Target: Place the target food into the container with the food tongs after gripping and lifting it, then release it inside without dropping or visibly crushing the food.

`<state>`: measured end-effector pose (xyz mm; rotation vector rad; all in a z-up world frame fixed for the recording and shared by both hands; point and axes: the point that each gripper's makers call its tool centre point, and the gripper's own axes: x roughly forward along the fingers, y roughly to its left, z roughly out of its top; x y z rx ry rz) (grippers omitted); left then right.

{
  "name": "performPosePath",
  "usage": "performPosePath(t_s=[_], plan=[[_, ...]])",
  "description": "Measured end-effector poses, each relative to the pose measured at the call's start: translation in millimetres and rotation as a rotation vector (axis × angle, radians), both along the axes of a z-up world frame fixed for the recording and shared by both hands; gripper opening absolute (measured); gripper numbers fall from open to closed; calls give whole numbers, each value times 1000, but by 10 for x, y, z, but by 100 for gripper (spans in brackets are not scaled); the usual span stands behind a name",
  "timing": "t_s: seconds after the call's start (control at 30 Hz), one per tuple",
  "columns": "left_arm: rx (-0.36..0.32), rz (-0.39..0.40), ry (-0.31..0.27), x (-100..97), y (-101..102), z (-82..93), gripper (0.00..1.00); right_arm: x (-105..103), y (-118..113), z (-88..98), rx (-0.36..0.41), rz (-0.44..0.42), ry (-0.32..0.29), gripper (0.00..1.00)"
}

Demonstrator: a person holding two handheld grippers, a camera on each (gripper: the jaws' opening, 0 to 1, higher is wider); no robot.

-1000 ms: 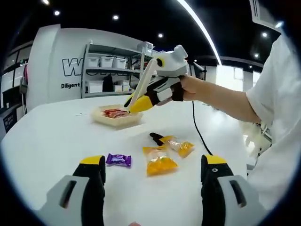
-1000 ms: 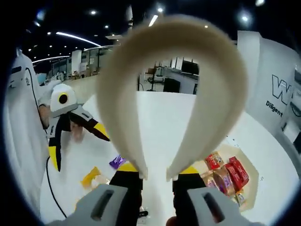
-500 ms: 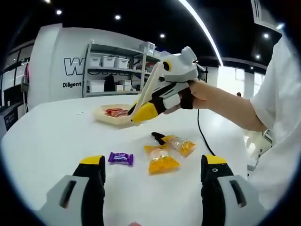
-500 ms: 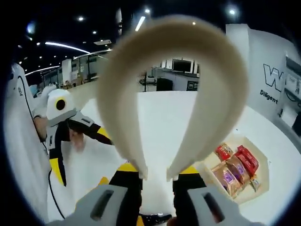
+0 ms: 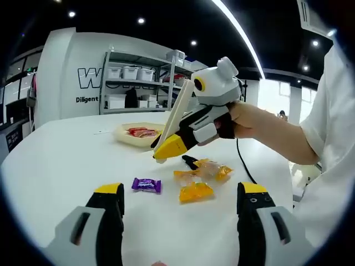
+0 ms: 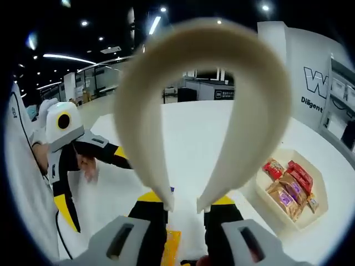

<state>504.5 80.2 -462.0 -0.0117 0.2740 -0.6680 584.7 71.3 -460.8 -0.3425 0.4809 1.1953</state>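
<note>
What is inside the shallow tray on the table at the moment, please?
The tray holds several wrapped snacks, red and brown packets lying side by side. Anything beneath them is covered, and their labels are too small to read.

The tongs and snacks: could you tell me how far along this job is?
Done: the tray already holds several packets. In hand: the right gripper grips the cream tongs, which carry nothing. Left: the purple candy and orange packets lie on the table; the left gripper is open.

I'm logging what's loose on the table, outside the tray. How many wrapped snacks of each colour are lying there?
Purple wrapped candy: 1
Yellow-orange snack packets: 2
Total: 3 loose on the white table, in the left gripper view.
</note>
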Motion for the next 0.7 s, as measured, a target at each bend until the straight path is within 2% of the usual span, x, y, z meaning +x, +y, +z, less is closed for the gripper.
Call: performPosePath(t_s=[0.53, 0.7], plan=[[-6, 9, 1, 2, 45, -11, 82, -195, 127, -128, -30, -29, -9, 20], [-7, 8, 1, 1, 43, -15, 82, -238, 126, -149, -17, -48, 6, 20]])
